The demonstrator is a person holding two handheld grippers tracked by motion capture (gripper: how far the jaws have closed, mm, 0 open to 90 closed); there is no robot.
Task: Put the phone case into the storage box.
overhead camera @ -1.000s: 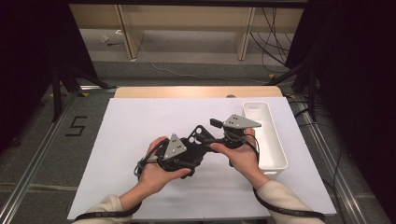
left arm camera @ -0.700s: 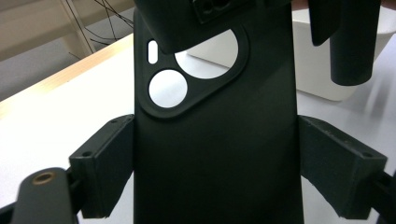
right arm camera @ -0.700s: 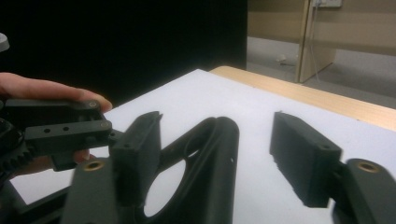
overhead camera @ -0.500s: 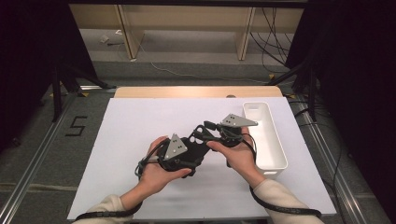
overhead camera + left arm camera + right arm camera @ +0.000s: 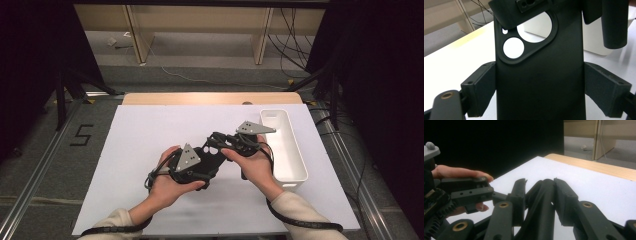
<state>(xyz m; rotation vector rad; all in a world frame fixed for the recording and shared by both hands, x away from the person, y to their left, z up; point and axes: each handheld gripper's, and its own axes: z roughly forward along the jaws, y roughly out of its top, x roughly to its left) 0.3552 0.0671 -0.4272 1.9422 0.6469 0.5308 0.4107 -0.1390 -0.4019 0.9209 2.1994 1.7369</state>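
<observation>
From the high view it mostly looked like a tangle of black parts in the middle of the frame: the left gripper (image 5: 192, 162) and right gripper (image 5: 235, 145) met nose to nose over the white table (image 5: 150, 130), with a black phone case (image 5: 212, 156) bridging them. The white bin (image 5: 287, 150) sat just right of the right hand (image 5: 255, 167), near the table's right edge. You couldn't really read the jaws from up there.

The left gripper view sorted that out. The phone case (image 5: 539, 75) ran up the center of the frame, back side facing the camera, camera cutout in the upper middle with the table showing through the holes. The left gripper's (image 5: 539, 97) two pads pressed against its long edges from either side, so it was clamped on the case. Part of the right gripper (image 5: 615, 22) hung in the upper right, and the bin (image 5: 596, 45) peeked out behind the case.

The right gripper view gave the other end: the case (image 5: 541, 202) was seen edge-on, a thin curved strip in the lower middle, pinched between the right gripper's (image 5: 540, 187) jaws. At the left edge, the left gripper (image 5: 464, 192) and the fingers (image 5: 461, 173) of the left hand were there, which the left gripper view didn't give you.
</observation>
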